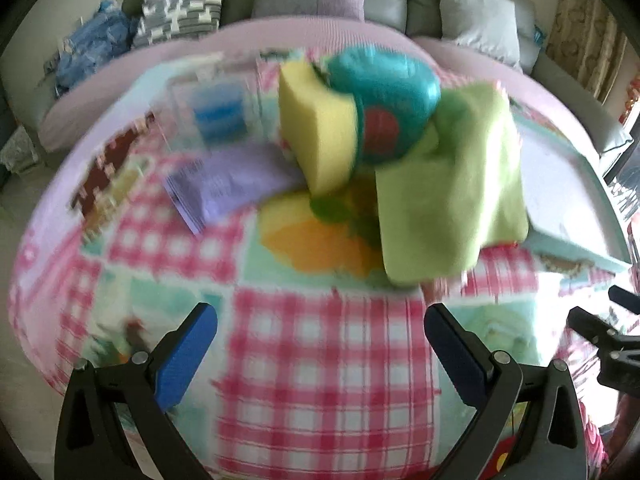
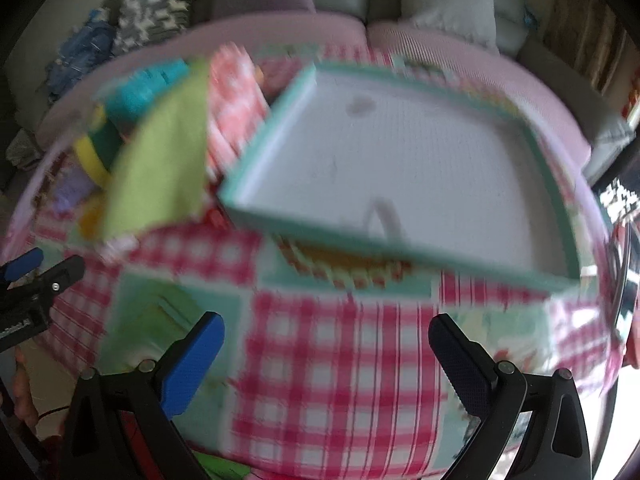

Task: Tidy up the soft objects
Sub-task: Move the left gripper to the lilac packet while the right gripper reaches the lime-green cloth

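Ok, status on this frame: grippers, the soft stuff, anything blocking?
Left gripper open, empty. Right gripper open, empty. Green cloth, yellow sponge, teal toy piled beside empty tray. Path looks clear; frames blurred.

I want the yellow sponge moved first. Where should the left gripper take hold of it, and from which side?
Judging from the blurred view, the yellow sponge stands on edge, leaning against the teal round toy. Grip its upper free end across the two broad faces, coming down from above with the left gripper, which is open.
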A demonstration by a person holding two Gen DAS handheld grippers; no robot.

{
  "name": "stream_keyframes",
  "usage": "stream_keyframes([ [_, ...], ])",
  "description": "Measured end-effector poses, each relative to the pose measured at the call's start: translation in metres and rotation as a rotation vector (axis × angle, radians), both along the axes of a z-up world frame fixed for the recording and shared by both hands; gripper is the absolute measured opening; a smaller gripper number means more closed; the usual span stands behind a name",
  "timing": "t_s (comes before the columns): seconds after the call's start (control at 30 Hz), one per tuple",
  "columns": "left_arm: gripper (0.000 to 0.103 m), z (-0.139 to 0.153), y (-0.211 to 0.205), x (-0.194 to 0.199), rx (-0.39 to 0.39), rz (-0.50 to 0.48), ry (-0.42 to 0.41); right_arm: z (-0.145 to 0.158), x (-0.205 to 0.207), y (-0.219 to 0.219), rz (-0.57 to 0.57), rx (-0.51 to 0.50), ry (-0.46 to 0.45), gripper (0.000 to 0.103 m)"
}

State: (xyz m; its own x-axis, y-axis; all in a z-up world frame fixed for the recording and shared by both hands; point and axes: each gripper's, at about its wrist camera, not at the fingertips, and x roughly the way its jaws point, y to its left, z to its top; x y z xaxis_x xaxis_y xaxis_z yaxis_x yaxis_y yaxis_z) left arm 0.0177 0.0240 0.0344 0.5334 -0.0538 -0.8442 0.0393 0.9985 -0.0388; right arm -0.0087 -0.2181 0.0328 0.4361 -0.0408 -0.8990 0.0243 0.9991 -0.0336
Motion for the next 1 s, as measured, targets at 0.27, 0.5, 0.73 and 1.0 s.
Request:
stream_keyframes([
  [0.27,0.103,0.029,0.042,0.024,0.042,0.063,-0.059,0.060,0.028,0.024,0.084,0.074,-0.175,0.103],
  [0.5,0.103,0.026,0.065,0.059,0.044,0.044,-0.029,0.069,0.057,0.062,0.179,0.089,-0.192,0.103],
  [0.73,0.103,0.011,0.063,0.090,0.132,-0.066,-0.003,0.052,0.075,0.086,0.230,0.093,-0.136,0.103],
  [1.0,0.103,-0.003,0.055,0.112,0.199,-0.170,0.019,0.042,0.091,0.099,0.250,0.100,-0.114,0.096],
])
